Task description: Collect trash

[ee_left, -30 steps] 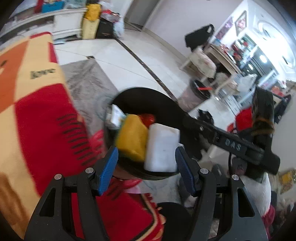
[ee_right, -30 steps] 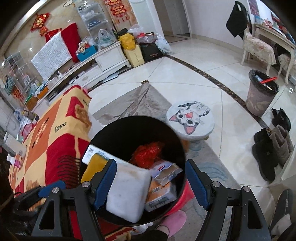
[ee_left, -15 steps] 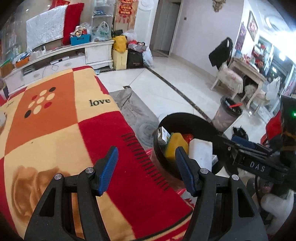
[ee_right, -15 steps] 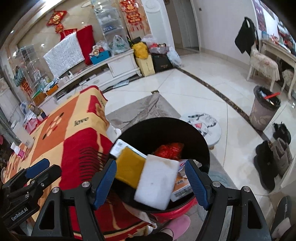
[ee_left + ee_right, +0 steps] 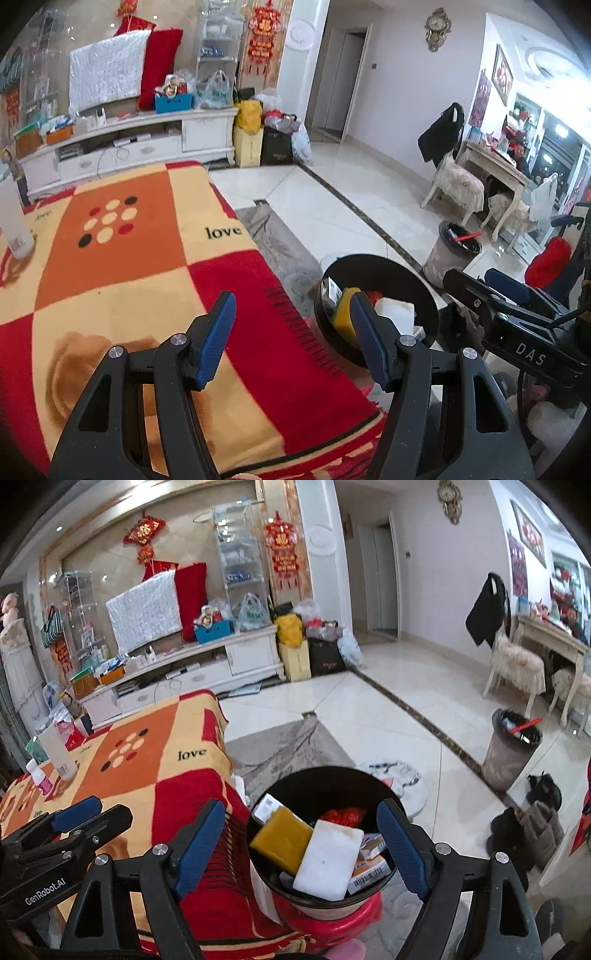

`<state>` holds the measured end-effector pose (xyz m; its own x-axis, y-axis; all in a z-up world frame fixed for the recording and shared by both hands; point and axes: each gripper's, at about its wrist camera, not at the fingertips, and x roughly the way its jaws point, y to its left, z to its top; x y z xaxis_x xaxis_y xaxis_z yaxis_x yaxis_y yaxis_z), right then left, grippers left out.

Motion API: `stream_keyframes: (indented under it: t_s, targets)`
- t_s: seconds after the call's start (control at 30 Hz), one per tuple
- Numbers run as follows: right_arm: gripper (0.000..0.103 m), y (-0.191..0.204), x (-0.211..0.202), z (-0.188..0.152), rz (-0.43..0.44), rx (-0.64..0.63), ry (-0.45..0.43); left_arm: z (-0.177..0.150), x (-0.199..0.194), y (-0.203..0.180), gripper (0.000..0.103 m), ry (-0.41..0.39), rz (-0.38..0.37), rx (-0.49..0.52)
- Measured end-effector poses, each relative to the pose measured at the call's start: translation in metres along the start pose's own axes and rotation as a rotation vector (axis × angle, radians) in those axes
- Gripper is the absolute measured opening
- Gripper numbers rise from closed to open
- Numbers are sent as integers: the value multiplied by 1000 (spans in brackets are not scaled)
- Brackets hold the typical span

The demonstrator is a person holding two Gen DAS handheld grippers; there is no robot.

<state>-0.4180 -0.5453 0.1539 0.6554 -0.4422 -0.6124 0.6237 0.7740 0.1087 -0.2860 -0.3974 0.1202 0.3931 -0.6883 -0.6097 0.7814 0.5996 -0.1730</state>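
A black trash bin [image 5: 325, 786] stands beside the blanket-covered table [image 5: 147, 775], on something red. In it lie a yellow sponge [image 5: 280, 838], a white sponge [image 5: 328, 860], a red wrapper [image 5: 343, 816] and small cartons [image 5: 369, 871]. My right gripper [image 5: 301, 849] hovers above the bin; its jaws are opening and hold nothing. My left gripper [image 5: 293, 339] is open and empty over the blanket's red square, left of the bin [image 5: 380, 280]. Each gripper shows in the other's view: the right gripper [image 5: 480, 284] and the left gripper [image 5: 96, 816].
A white bottle [image 5: 57, 753] and a small pink-capped bottle [image 5: 38, 777] stand at the table's far end. On the floor are a grey waste bin [image 5: 511, 753], a round cat-face stool [image 5: 399, 782] and boots [image 5: 532, 823]. A white TV cabinet [image 5: 147, 144] lines the far wall.
Both grippers rose and tilted up away from the bin, so more of the table and room shows. The right jaws spread wider. The bin's contents stayed put.
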Motion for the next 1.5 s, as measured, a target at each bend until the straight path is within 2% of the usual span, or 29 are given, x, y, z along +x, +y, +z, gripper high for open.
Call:
stream_keyframes:
  t_s: [0.2, 0.43, 0.73, 1.0, 1.13, 1.5]
  targets:
    - [85, 10, -11, 3, -22, -11, -52, 1, -13, 3, 63, -49, 11, 17]
    - [85, 14, -15, 3, 6, 6, -68, 0, -15, 9, 63, -66, 19, 21]
    - [86, 18, -12, 1, -1, -6, -50, -3, -17, 6, 63, -74, 29, 32]
    - [87, 17, -17, 0, -14, -3, -73, -4, -15, 6, 63, -63, 28, 28]
    - [95, 16, -18, 0, -18, 2, -83, -5, -15, 4, 63, -61, 29, 31]
    - [95, 17, -18, 1, -23, -6, -81, -6, -15, 4, 63, -59, 30, 29]
